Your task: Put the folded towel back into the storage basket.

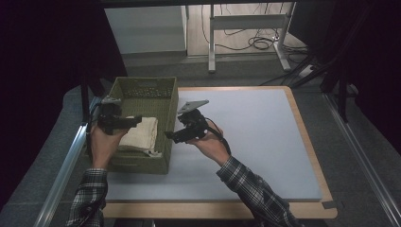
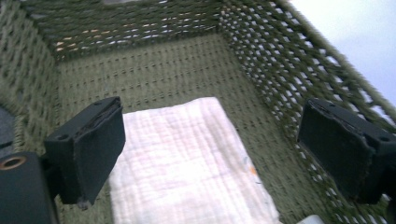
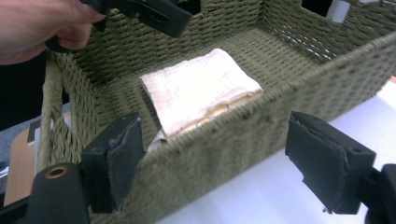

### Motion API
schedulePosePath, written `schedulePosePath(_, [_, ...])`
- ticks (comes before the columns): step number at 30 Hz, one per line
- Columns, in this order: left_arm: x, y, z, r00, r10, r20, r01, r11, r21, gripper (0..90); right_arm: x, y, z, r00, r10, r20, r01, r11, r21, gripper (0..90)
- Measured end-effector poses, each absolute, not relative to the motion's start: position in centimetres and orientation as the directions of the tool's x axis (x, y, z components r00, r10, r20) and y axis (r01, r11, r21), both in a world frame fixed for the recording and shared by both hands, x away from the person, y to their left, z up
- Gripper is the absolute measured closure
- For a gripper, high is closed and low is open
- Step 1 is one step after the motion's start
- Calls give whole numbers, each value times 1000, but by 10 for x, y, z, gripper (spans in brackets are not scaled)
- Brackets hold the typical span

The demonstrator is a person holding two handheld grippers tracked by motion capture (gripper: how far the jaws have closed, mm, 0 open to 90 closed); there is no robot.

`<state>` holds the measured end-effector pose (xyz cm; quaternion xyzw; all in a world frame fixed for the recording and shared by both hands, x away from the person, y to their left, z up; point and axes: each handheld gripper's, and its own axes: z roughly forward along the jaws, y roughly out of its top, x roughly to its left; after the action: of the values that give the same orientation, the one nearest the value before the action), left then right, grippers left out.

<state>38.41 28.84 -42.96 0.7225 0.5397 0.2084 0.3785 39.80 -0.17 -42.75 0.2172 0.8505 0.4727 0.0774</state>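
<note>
A green woven basket [image 1: 142, 83] stands at the left of the table, with a folded cream cloth [image 1: 140, 134] lying flat in its near half. My left gripper [image 1: 137, 119] hovers over the basket's left side, open, above the cloth and apart from it. In the left gripper view the cloth [image 2: 187, 158] lies below my wide, empty left gripper [image 2: 212, 144]. My right gripper [image 1: 169, 135] is open just outside the basket's right wall. In the right gripper view my right gripper [image 3: 224, 156] straddles that wall [image 3: 261, 116], the cloth [image 3: 201, 88] lies beyond it, and the left gripper [image 3: 149, 14] is at the top.
A pale blue mat [image 1: 255, 137] covers the wooden table to the right of the basket. A metal rail [image 1: 61, 175] runs along the table's left side. Desk legs and cables [image 1: 250, 38] stand on the floor beyond the far edge.
</note>
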Motion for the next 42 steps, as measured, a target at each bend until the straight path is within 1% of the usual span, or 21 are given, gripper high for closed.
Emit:
schedulePosePath(5, [376, 279, -424, 377, 915, -142, 603, -127, 788, 57, 396, -19, -429, -890, 451, 64, 296, 466, 834, 175])
schedulePosePath(8, [371, 272, -423, 396, 909, -128, 591, -146, 794, 42, 393, -31, -430, -890, 453, 53, 292, 475, 830, 143])
schedulePosePath(11, [368, 264, -422, 410, 907, -96, 578, -176, 797, 30, 391, -43, -430, -891, 453, 42, 284, 484, 828, 123])
schedulePosePath(14, [365, 259, -421, 417, 905, -86, 571, -188, 799, 25, 389, -55, -432, -891, 453, 39, 283, 485, 828, 110])
schedulePosePath(26, [349, 234, -412, 460, 886, -66, 522, -209, 827, 16, 387, -111, -442, -857, 511, 67, 338, 460, 821, 79])
schedulePosePath(34, [336, 199, -411, 498, 866, -45, 491, -238, 838, 0, 382, -153, -445, -828, 556, 71, 365, 438, 822, 73])
schedulePosePath(38, [329, 183, -409, 509, 860, -20, 467, -256, 847, 0, 377, -171, -446, -816, 574, 60, 369, 439, 819, 72])
schedulePosePath(42, [322, 166, -407, 545, 838, -24, 443, -264, 857, 0, 371, -192, -445, -800, 598, 52, 373, 427, 824, 72])
